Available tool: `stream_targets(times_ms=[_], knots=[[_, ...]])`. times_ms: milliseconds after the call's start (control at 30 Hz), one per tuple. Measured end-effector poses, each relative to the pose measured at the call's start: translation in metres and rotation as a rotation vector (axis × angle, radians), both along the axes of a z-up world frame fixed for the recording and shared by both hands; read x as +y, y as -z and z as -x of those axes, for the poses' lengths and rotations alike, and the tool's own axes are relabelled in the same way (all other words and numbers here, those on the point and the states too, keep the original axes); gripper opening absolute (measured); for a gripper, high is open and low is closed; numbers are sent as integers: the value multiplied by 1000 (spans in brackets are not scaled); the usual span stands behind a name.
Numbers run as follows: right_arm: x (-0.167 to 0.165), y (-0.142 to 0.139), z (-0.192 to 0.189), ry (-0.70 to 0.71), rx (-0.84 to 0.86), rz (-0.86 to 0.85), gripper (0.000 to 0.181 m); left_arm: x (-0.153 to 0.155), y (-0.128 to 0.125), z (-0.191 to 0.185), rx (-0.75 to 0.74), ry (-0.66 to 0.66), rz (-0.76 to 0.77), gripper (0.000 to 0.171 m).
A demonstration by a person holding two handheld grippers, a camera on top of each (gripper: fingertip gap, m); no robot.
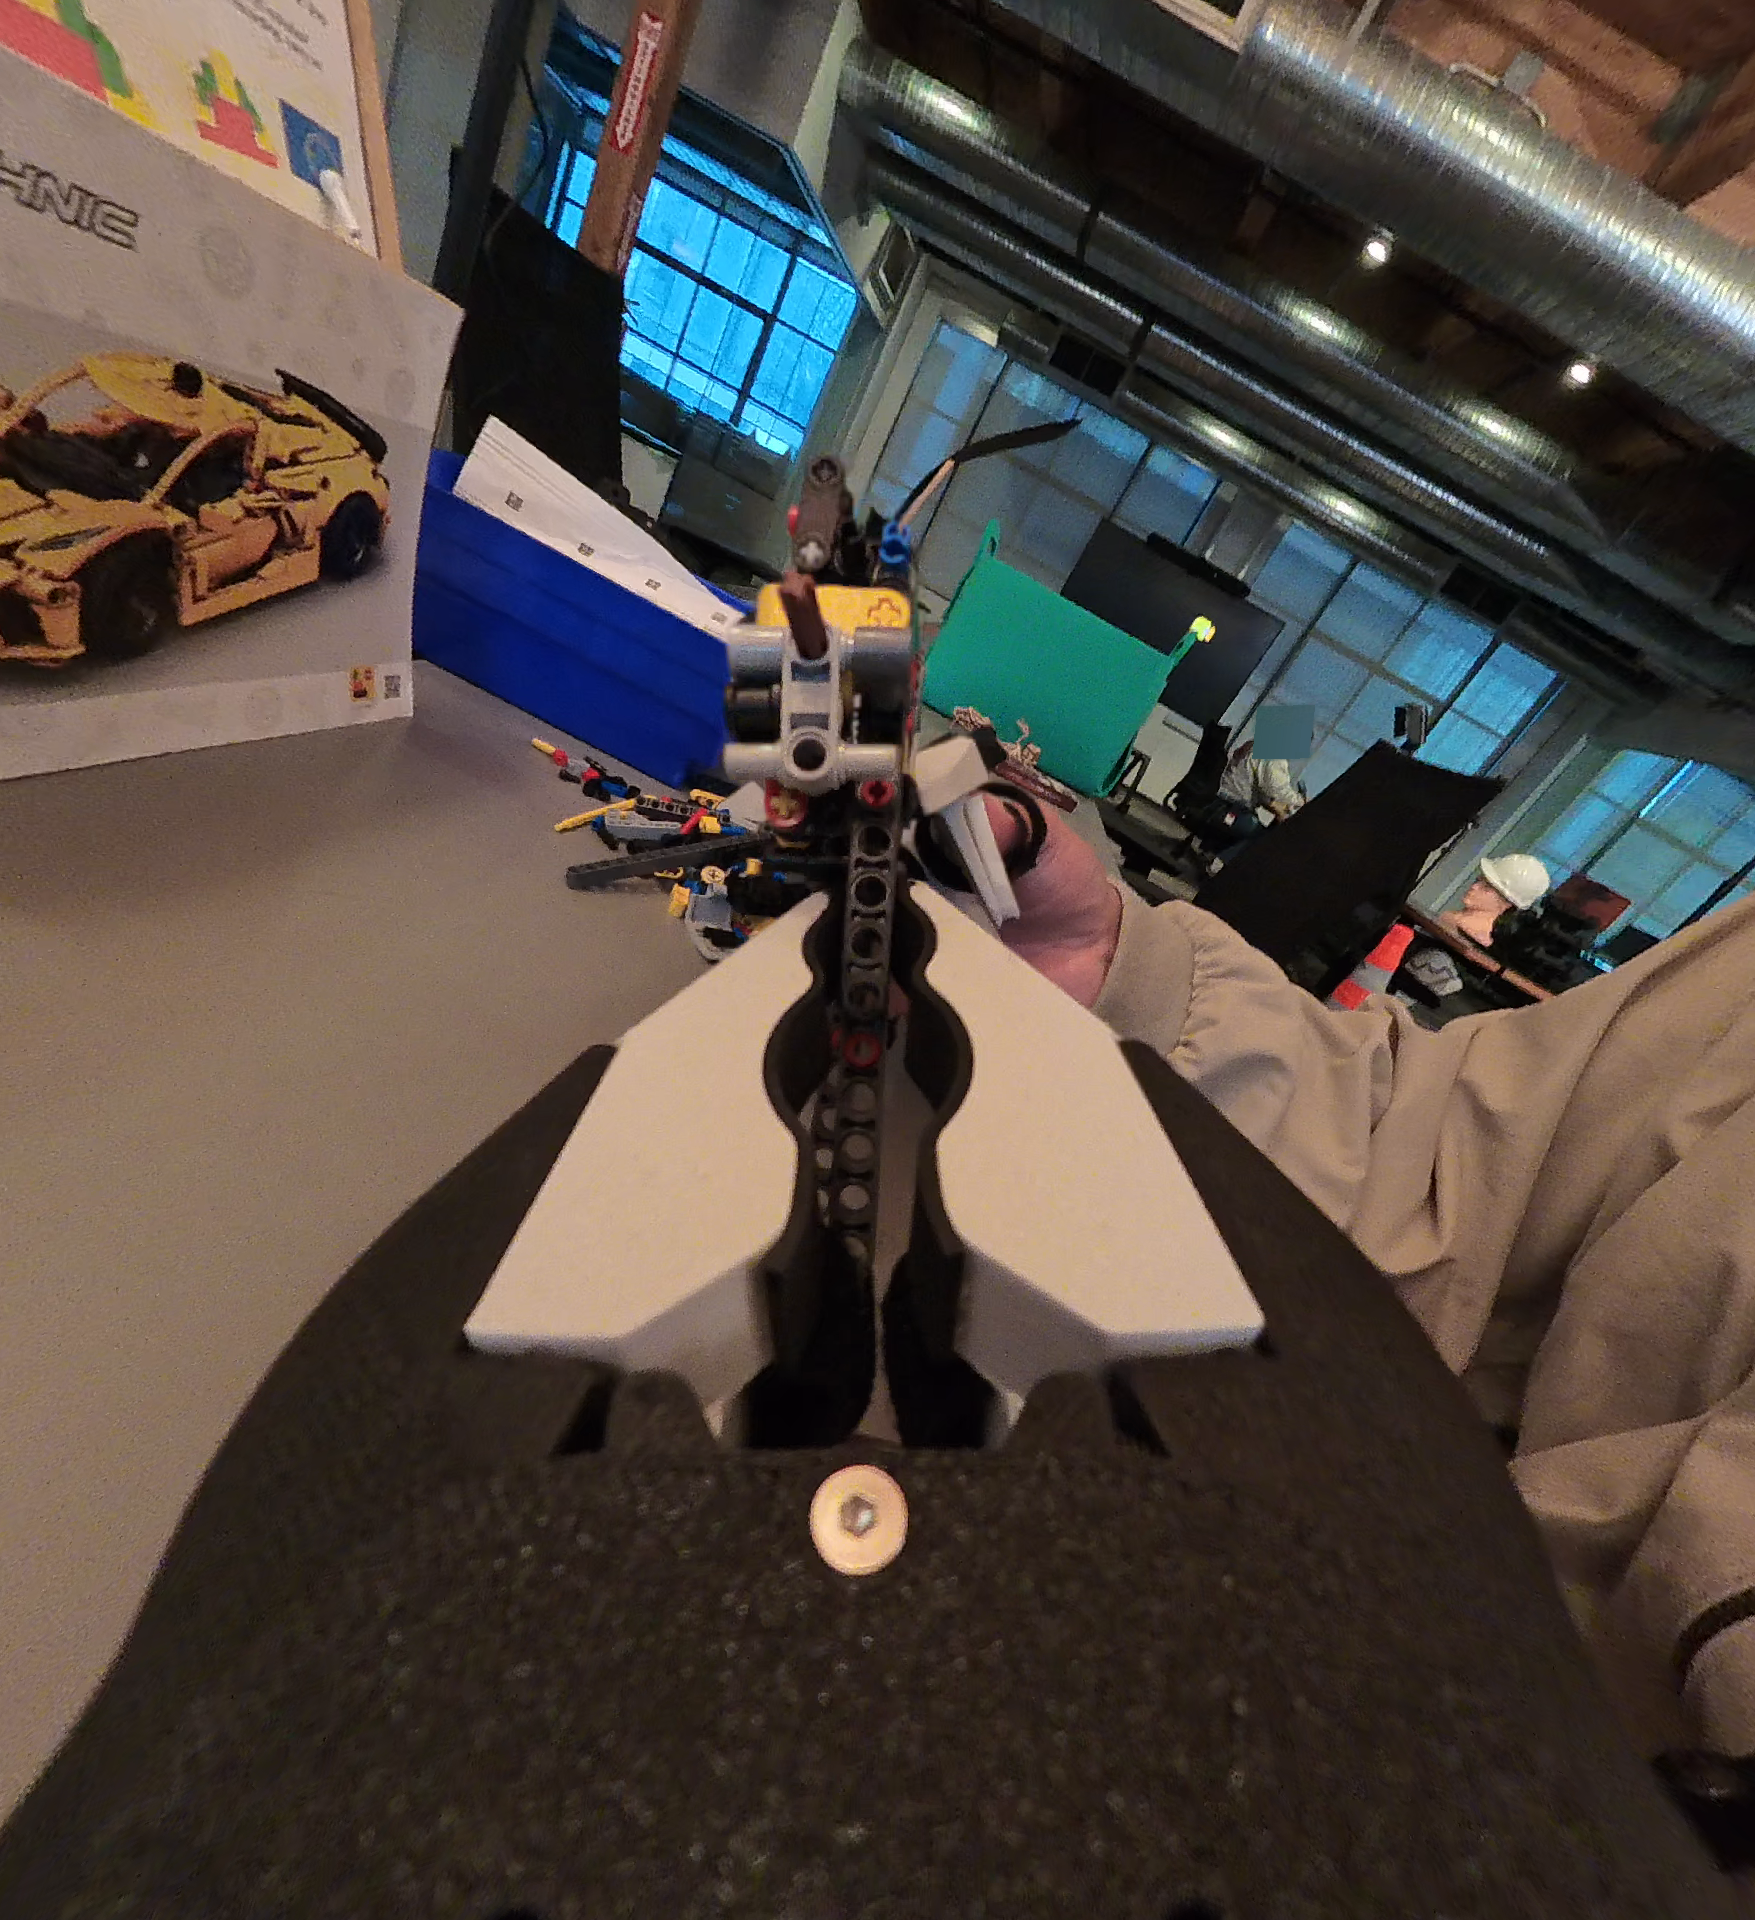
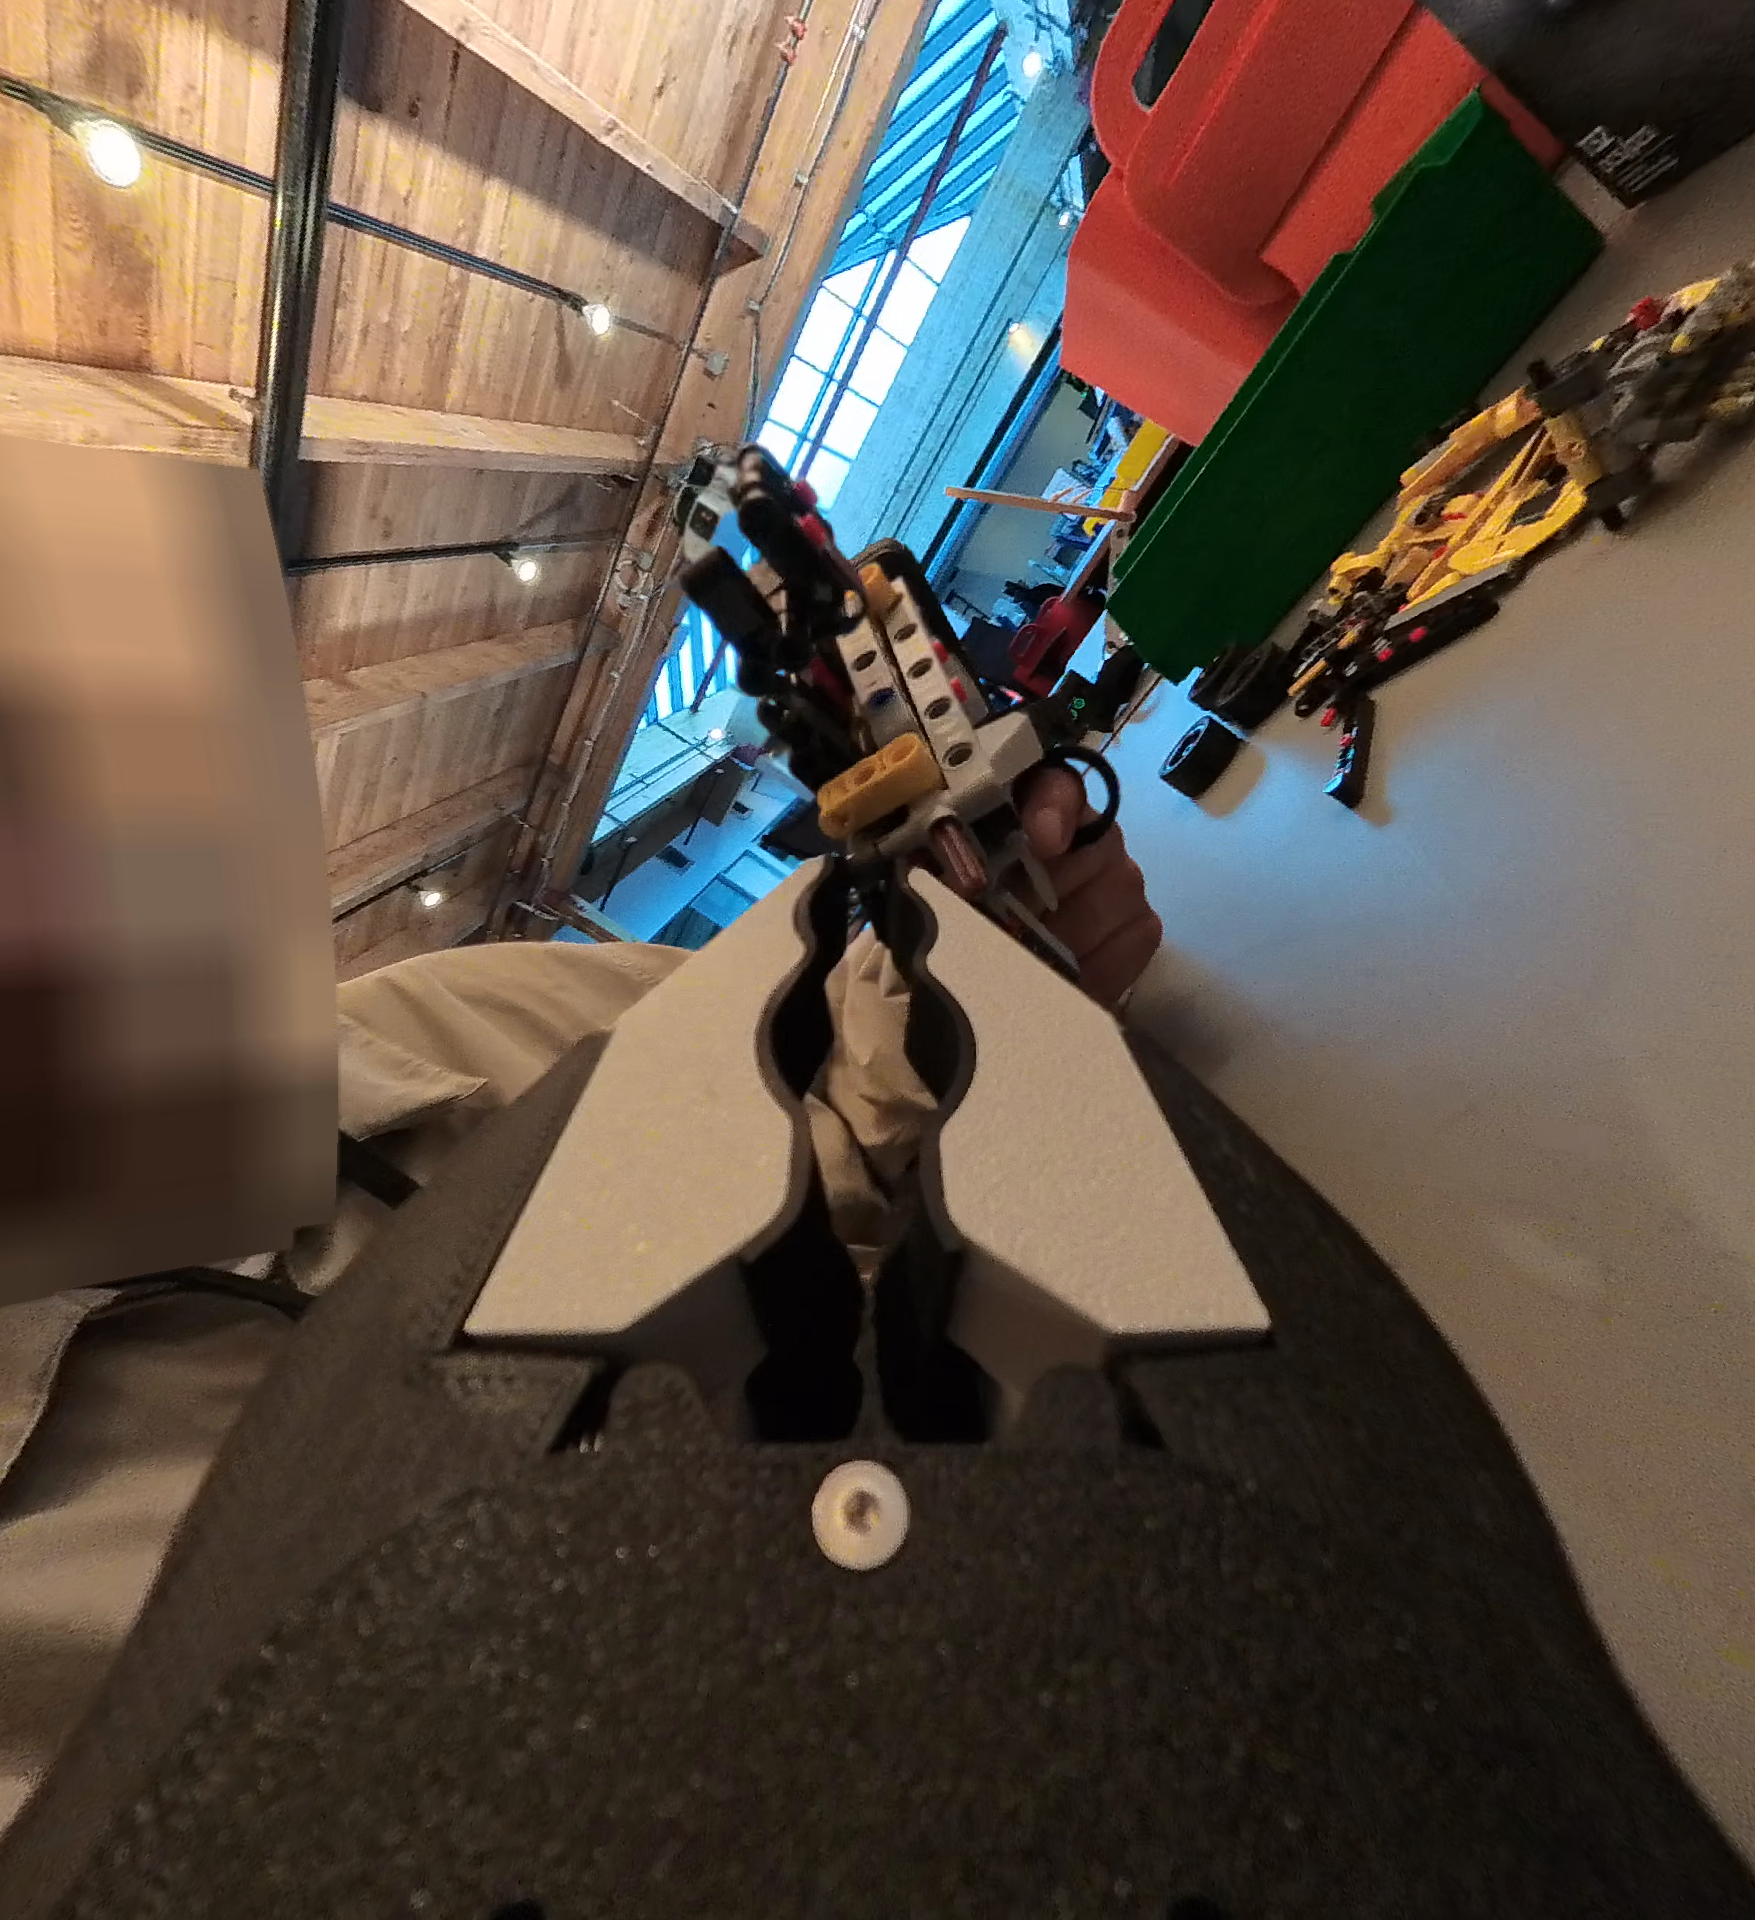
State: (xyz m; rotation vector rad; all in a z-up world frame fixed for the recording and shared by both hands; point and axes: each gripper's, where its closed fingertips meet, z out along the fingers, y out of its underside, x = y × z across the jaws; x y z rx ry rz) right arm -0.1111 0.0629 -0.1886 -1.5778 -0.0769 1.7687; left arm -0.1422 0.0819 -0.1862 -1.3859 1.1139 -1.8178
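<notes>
Above the grey surface [image 1: 177, 1039], the left claw [image 1: 868, 914] is clenched on a black beam of a brick assembly [image 1: 821, 686] while the right claw [image 2: 868, 883] pinches its other end, so opposing pulls could pop pieces loose.

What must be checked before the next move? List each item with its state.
1. Left gripper shut on the black beam: ok.
2. Right gripper shut on the lower end of the brick assembly: ok.
3. Assembly held up off the table: ok.
4. Pins fully seated in the assembly: cannot tell.
5. Loose parts lying apart from both grippers: ok.
</notes>
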Motion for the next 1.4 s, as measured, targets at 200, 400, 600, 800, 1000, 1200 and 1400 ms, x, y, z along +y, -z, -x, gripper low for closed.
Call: stream_targets(times_ms=[200, 400, 600, 800, 1000, 1200, 1400], knots=[[-1, 4, -79, 230, 23, -3, 0, 98, -25, 54, -174, -297, 204, 6], [21, 11, -20, 386, -761, -477, 13, 50, -5, 20, -46, -99, 208, 6], [17, 5, -19, 619, -1095, -795, 23, 23, 14, 5, 39, 45, 405, 6], [11, 5, -8, 554, -1093, -853, 18, -2, 23, -3, 99, 150, 434, 6], [12, 13, -10, 554, -1195, -883, 13, -2, 25, -2, 104, 184, 502, 6], [11, 15, -7, 544, -1203, -891, 6, -6, 25, -2, 109, 211, 521, 6], [7, 8, -4, 478, -1112, -889, 6, -22, 26, -3, 134, 284, 435, 23]])
